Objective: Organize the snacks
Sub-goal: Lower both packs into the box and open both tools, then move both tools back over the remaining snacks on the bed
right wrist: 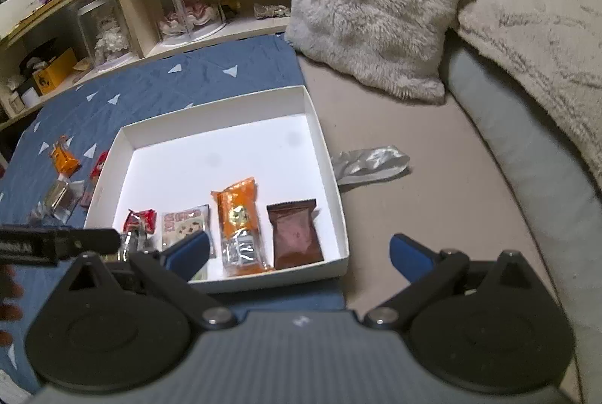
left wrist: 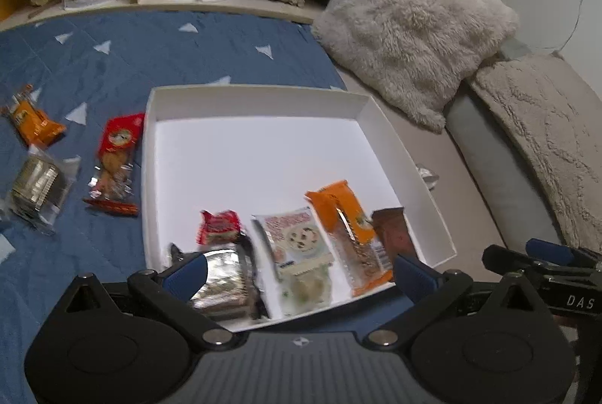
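Between the left gripper's (left wrist: 299, 274) blue fingers (left wrist: 188, 274), spread wide, lies a silver foil-wrapped snack (left wrist: 224, 281) at the near-left corner of the shallow white cardboard box (left wrist: 263, 93); whether the left pad touches it I cannot tell, but nothing is clamped. It looks just set down, so the step in hand is judged to be placing, with 5 packets lined along the box's 6 o'clock wall: beside the foil one a small red packet (left wrist: 220, 227), a pale cookie-print packet (left wrist: 301, 253), a long orange wrapper (left wrist: 351, 234) and a dark brown pouch (left wrist: 393, 234).

At 9 o'clock on the blue quilted bed cover (left wrist: 169, 46) wait 3 more: a red-topped clear packet (left wrist: 114, 163), a clear-wrapped silver stack (left wrist: 35, 189) and a small orange packet (left wrist: 35, 122).

The right gripper (right wrist: 299, 251) hovers with fingers wide and bare over the box's near-right corner. A crumpled silver wrapper (right wrist: 370, 163) lies at the box's 3 o'clock.

Next, the left gripper likely must lift clear and reach toward 9 o'clock, probably for the red-topped packet.
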